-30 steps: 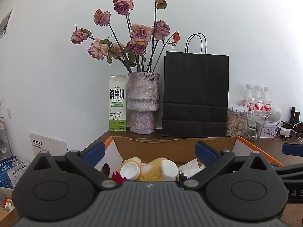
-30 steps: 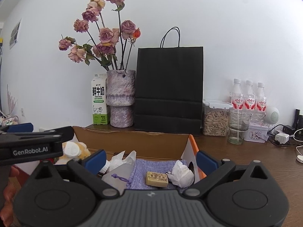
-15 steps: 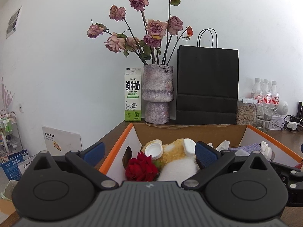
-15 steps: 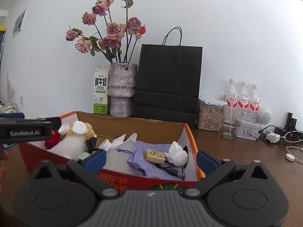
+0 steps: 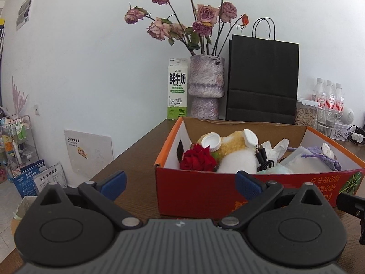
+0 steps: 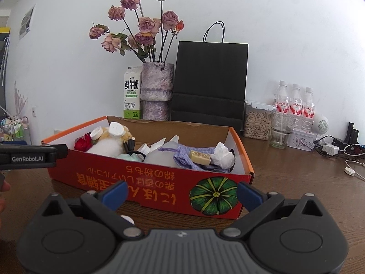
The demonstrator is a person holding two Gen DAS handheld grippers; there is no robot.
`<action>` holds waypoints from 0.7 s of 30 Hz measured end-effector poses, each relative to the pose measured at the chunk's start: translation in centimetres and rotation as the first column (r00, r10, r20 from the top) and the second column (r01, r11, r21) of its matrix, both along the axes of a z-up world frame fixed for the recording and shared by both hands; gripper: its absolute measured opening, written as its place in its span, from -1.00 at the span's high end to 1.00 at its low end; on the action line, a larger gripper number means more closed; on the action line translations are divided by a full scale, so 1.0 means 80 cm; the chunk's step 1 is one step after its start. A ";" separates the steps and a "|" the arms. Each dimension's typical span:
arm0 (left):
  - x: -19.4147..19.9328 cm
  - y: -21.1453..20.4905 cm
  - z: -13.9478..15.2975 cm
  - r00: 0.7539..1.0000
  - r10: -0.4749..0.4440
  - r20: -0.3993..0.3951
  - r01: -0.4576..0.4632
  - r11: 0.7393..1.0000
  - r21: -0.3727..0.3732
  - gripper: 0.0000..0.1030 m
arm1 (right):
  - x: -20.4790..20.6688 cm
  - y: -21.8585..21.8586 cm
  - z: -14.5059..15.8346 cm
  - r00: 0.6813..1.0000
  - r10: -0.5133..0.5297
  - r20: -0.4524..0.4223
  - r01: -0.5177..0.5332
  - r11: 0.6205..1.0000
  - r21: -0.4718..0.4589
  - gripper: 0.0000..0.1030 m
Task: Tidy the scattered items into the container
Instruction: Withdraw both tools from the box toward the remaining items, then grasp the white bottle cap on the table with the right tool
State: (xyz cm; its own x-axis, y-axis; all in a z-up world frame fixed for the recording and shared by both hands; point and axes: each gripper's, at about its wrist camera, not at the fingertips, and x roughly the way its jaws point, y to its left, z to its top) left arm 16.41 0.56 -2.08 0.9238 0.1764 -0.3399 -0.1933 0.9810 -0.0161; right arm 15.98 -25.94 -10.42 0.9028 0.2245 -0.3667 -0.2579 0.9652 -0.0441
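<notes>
Wall-side "FRESH MILK" carton (image 6: 131,92)

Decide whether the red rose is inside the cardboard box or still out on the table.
Inside. The red rose sits within the box, at its left end beside the plush toy, below the rim.

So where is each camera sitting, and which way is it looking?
Left wrist view: sits on the left tool, low over the table, in front of the box's left corner, facing the wall; its own two open fingers show, plus the other tool's tip at the right edge.
Right wrist view: sits on the right tool, in front of the box's long side, facing the wall; its open fingers show, the left tool's arm and a bit of hand at the left.
Both see the box, the red rose, the vase and the black bag.
</notes>
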 end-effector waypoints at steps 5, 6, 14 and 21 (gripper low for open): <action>-0.009 0.016 -0.003 0.999 0.019 -0.030 -0.020 0.999 -0.026 -1.00 | 0.004 0.011 -0.005 0.997 0.043 -0.071 -0.044 0.999 -0.012 -0.95; -0.010 0.018 -0.003 0.999 0.018 -0.034 -0.019 0.999 -0.029 -1.00 | 0.006 0.014 -0.006 0.994 0.056 -0.090 -0.057 0.998 -0.012 -0.91; -0.015 0.024 -0.004 0.998 0.021 -0.053 -0.022 0.999 -0.028 -1.00 | 0.020 0.044 -0.018 0.970 0.113 -0.216 -0.121 0.992 -0.024 -0.46; -0.013 0.020 -0.004 0.998 0.013 -0.054 -0.014 1.000 -0.016 -1.00 | 0.023 0.049 -0.023 0.955 0.138 -0.261 -0.147 0.989 -0.015 0.48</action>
